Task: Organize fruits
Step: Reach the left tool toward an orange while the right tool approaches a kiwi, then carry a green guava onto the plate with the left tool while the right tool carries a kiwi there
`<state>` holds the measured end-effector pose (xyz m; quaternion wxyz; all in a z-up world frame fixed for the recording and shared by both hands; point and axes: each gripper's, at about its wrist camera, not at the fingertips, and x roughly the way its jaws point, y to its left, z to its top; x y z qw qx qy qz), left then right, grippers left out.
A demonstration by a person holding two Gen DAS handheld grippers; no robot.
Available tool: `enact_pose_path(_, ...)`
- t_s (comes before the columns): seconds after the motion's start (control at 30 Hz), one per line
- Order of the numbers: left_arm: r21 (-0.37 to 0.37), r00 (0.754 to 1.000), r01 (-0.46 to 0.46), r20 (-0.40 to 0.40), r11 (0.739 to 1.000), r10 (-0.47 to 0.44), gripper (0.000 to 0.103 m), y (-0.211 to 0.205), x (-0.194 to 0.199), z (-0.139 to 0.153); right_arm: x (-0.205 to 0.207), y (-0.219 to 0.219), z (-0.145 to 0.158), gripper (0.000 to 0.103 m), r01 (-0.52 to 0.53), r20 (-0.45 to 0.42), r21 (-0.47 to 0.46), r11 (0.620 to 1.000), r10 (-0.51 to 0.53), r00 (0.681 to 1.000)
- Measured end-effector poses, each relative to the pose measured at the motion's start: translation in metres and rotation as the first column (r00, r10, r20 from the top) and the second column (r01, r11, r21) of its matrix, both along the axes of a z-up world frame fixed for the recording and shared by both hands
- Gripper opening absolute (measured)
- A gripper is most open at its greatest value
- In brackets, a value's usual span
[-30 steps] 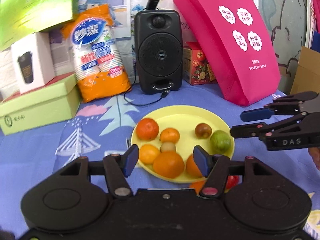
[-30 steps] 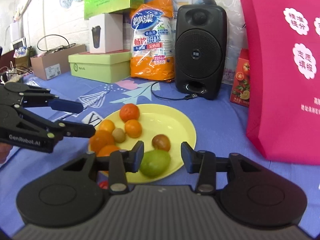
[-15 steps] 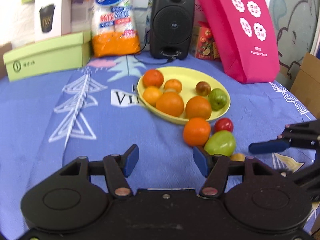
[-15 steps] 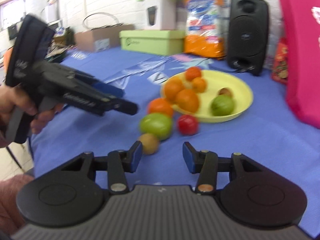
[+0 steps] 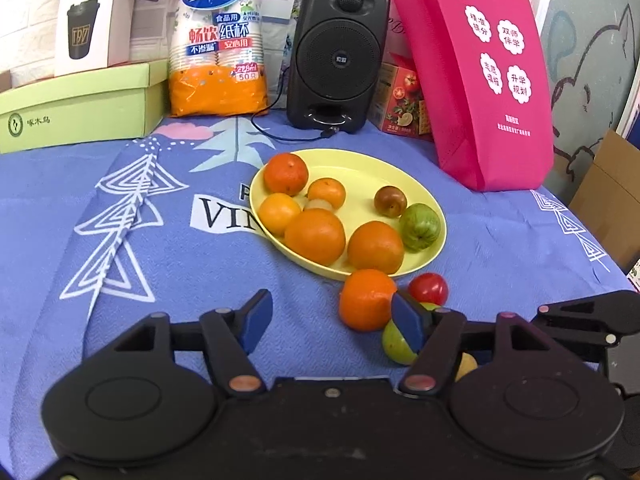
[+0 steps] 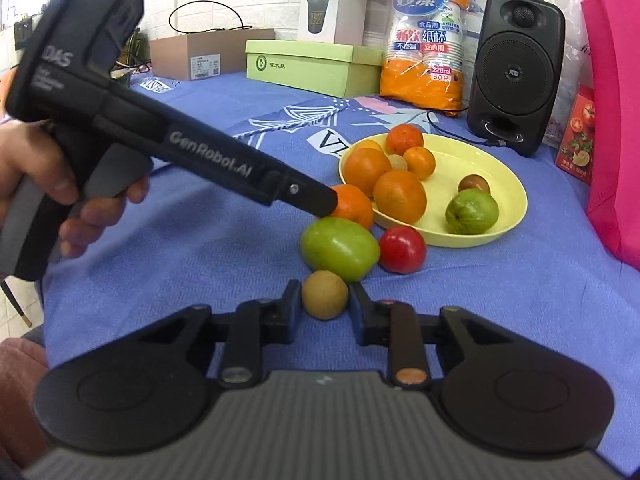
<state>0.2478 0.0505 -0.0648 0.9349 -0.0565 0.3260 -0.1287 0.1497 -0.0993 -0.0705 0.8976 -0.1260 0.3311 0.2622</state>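
Note:
A yellow plate holds several oranges, a small brown fruit and a green fruit. On the blue cloth in front of it lie an orange, a red tomato, a green fruit and a small brown kiwi-like fruit. My right gripper has its fingers around the small brown fruit, close on both sides. My left gripper is open and empty above the cloth, left of the loose orange.
At the back stand a black speaker, an orange pack of paper cups, a green box, a white box and a pink bag. A cardboard box is at the right edge.
Both grippers came forward and lower toward the loose fruits. The right gripper now has the small brown fruit between its fingers. The left gripper stays open.

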Motion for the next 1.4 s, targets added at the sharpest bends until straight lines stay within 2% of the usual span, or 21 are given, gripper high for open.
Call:
enact_pose_path(0.1,0.004,1.0,0.012,0.006,1.0,-0.012,0.068,-0.002,-0.007,0.003,-0.003,-0.004,0.001,0.025,0.007,0.0,0.002,1.0,-0.007,1.0)
enact_pose_path(0.2,-0.017,0.999,0.04,0.009,0.999,-0.04,0.073,-0.006,-0.019,0.004,-0.005,-0.007,0.002,0.025,0.012,0.001,0.003,1.0,-0.012,1.0)
enact_pose_path(0.4,-0.008,0.995,0.099,-0.008,0.995,-0.099,0.073,-0.03,-0.025,-0.005,-0.009,-0.02,0.003,0.025,0.038,-0.002,0.015,0.999,-0.038,0.999)
enact_pose_path(0.47,-0.002,0.994,0.11,-0.017,0.994,-0.11,0.071,-0.038,-0.021,-0.011,-0.011,-0.024,0.004,0.025,0.049,0.001,0.009,0.999,-0.049,0.999)
enact_pose_path(0.53,0.008,0.993,0.112,-0.03,0.994,-0.112,0.056,-0.042,-0.017,-0.017,-0.012,-0.028,0.004,0.025,0.06,0.003,0.005,0.998,-0.06,0.998)
enact_pose_path(0.63,-0.009,0.994,0.1,-0.034,0.995,-0.1,0.052,-0.043,-0.015,-0.022,-0.014,-0.032,0.005,0.025,0.068,0.002,0.009,0.998,-0.068,0.998)
enact_pose_path(0.7,-0.006,0.995,0.093,-0.033,0.996,-0.093,0.044,-0.042,-0.015,-0.022,-0.014,-0.033,0.004,0.025,0.067,0.004,0.008,0.998,-0.068,0.998)
enact_pose_path(0.8,-0.022,0.995,0.092,-0.031,0.995,-0.093,0.044,-0.037,-0.017,-0.021,-0.014,-0.032,0.004,0.025,0.066,0.007,0.003,0.998,-0.066,0.998)
enact_pose_path(1.2,0.002,0.993,0.114,-0.026,0.993,-0.114,0.044,-0.033,-0.033,-0.02,-0.015,-0.025,0.002,0.026,0.071,0.026,-0.02,0.997,-0.07,0.997)
enact_pose_path(1.4,0.009,0.993,0.122,-0.004,0.993,-0.122,0.044,-0.029,-0.047,-0.009,-0.017,-0.023,0.008,0.025,0.076,0.044,-0.024,0.997,-0.075,0.996)
